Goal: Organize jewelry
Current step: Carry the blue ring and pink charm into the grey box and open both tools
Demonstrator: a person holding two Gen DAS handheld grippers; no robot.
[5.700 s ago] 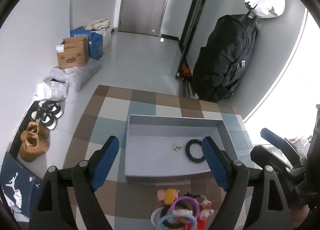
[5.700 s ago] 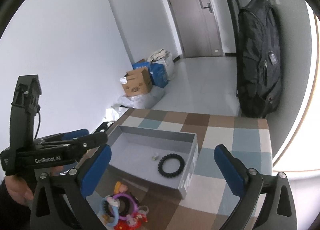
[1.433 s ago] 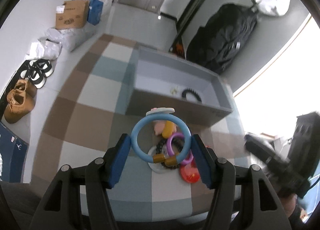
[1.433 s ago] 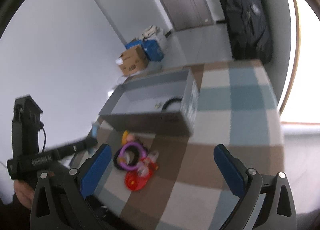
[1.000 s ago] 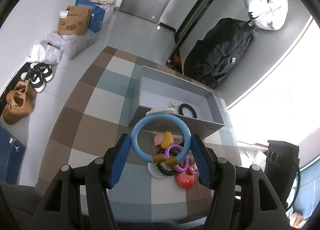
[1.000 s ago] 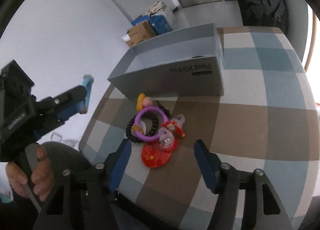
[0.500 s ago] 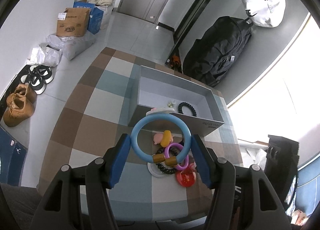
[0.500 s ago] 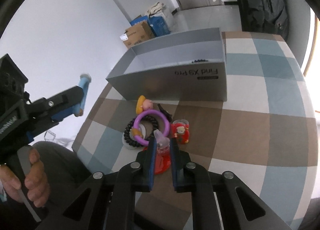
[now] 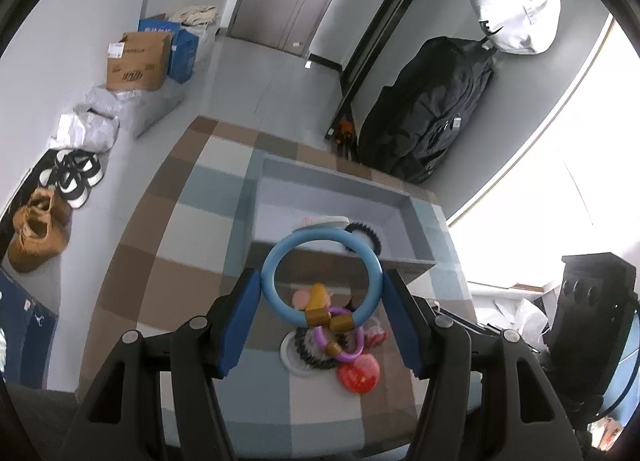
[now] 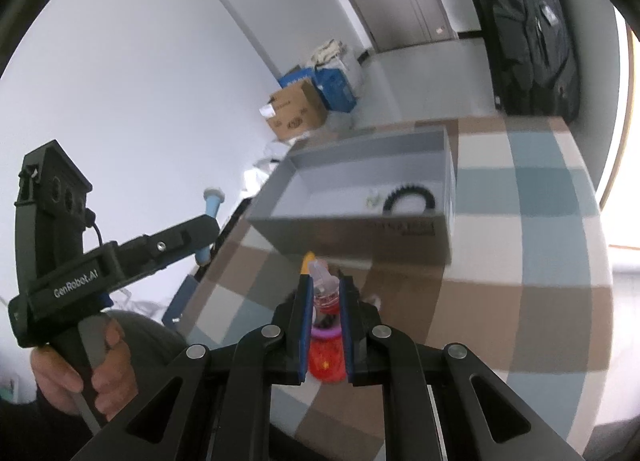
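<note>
I judge the task partly done: the black bracelet [image 9: 362, 235] lies in the grey box [image 9: 416, 217], my left tool [image 9: 320, 303] clamps the blue ring [image 9: 320, 277], my right tool [image 10: 325, 315] pinches a small clear-and-red charm [image 10: 322, 289], and the remaining pile [image 9: 340, 345] sits on the worktop [image 9: 192, 221].

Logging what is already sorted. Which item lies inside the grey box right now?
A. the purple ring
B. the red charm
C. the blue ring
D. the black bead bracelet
D: the black bead bracelet lies on the floor of the grey box.
</note>
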